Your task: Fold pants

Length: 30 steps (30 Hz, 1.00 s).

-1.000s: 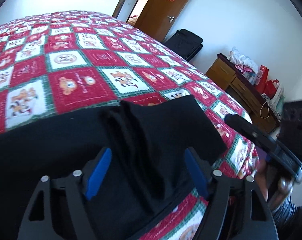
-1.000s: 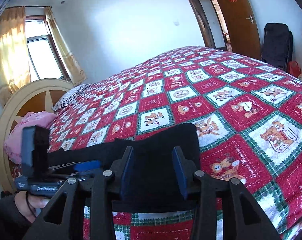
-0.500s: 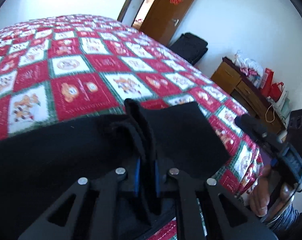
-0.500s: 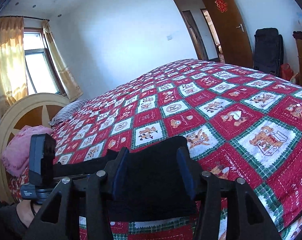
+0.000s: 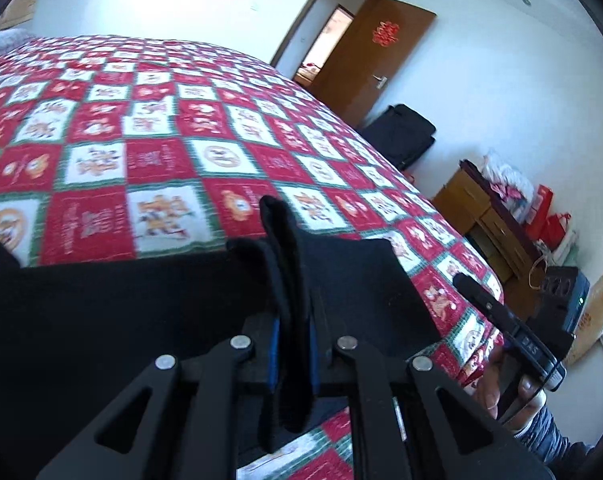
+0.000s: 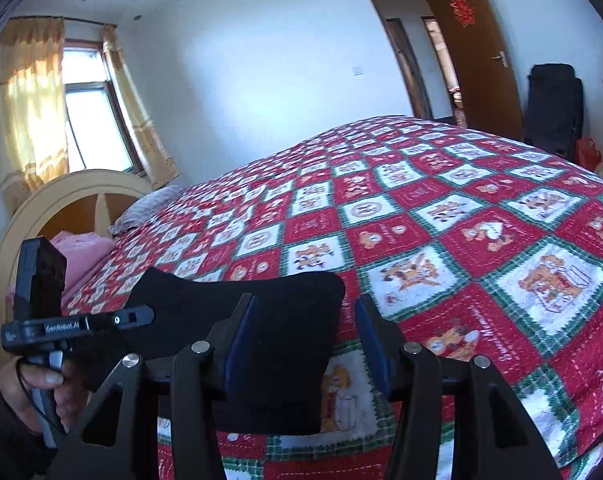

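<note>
Black pants (image 5: 101,320) lie along the near edge of the bed. In the left wrist view my left gripper (image 5: 293,344) is shut on an upright fold of the pants, which sticks up between the blue pads. In the right wrist view my right gripper (image 6: 305,344) stands open over the pants' end (image 6: 285,320); the cloth lies between the fingers, and the right pad (image 6: 371,344) is clear of it. The left gripper (image 6: 139,316) shows at the left of that view, held by a hand (image 6: 41,384). The right gripper (image 5: 501,320) shows at the right edge of the left wrist view.
A red, white and green checked quilt (image 6: 441,208) covers the bed. A rounded headboard (image 6: 73,196), a pillow and a pink cloth (image 6: 81,252) are at its head. A black suitcase (image 5: 401,136), a brown door (image 5: 377,60) and a wooden dresser with bags (image 5: 497,216) stand beyond the bed.
My left gripper went from open around the pants fold to shut on it, then moved sideways and up a little with it. The right gripper's jaws spread wider.
</note>
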Tool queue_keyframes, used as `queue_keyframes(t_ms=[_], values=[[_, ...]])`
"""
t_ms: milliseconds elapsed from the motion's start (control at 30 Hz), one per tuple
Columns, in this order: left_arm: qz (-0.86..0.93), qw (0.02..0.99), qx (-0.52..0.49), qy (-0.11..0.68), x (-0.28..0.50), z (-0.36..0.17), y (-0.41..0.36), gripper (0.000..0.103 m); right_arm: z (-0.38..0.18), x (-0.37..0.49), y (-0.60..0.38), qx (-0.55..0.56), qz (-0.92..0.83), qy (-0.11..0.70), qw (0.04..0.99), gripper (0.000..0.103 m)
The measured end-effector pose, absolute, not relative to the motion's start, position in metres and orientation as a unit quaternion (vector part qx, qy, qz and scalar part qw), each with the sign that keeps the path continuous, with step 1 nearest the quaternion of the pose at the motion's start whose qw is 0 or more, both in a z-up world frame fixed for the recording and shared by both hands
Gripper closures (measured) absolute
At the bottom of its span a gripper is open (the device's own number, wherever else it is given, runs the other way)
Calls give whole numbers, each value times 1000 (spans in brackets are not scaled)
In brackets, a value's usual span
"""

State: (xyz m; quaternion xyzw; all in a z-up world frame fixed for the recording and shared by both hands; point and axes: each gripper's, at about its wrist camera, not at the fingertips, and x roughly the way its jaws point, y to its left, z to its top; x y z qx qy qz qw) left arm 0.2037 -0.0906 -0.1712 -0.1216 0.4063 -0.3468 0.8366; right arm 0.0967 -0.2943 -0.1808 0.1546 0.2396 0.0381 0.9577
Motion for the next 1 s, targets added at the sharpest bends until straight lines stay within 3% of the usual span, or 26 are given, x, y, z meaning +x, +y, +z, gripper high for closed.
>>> queue_keyframes(t_ms=[667,833,900,1000], values=[[-293,843,-169,418,208,-203,-28,91,-190,98,-239,70,129,272,951,48],[-278,850,-150,423,210,-212,-29,90,-204,108,-229,55,143,319,935,46],[-265,854,-135,426,211,-217,-30,84,-209,111,-223,43,145,336,930,45],[-263,860,-124,420,208,-218,-30,84,-221,117,-216,23,131,370,920,45]])
